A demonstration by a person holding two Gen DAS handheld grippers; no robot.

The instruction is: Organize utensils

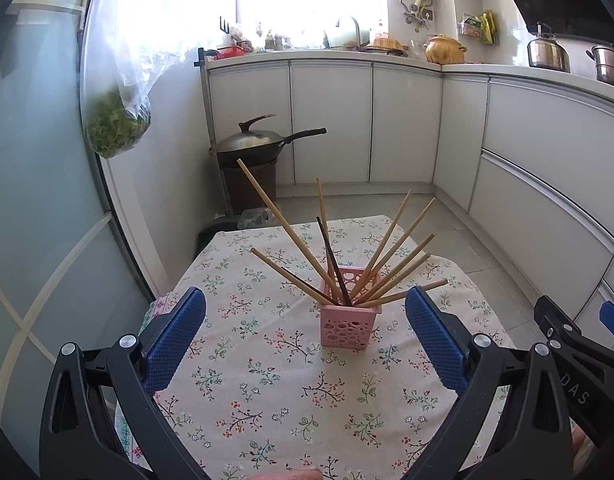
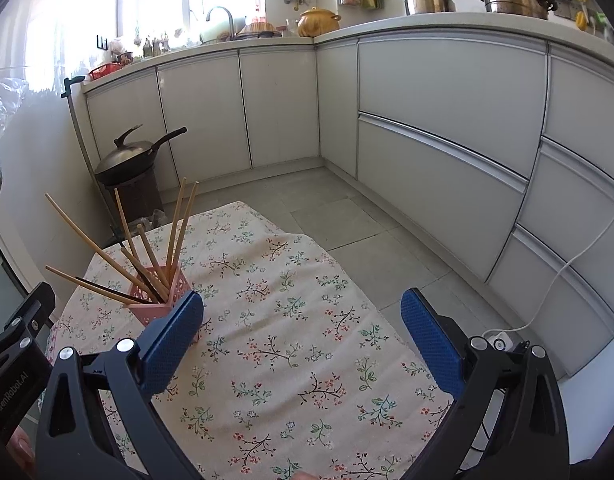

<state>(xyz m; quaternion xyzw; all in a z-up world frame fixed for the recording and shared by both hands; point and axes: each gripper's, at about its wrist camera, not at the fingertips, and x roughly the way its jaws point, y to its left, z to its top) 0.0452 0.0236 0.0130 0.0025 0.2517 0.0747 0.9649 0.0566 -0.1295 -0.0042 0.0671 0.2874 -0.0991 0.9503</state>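
Note:
A pink perforated holder stands upright on the floral tablecloth. Several wooden chopsticks and dark ones fan out of it. My left gripper is open and empty, its blue pads either side of the holder and nearer the camera. In the right wrist view the holder and chopsticks sit at the left, partly behind my left blue pad. My right gripper is open and empty over the cloth, to the right of the holder.
A wok with lid sits on a brown stand on the floor beyond the table. A bag of greens hangs at left. White cabinets run along the back and right. A white cable and plug lie on the floor at right.

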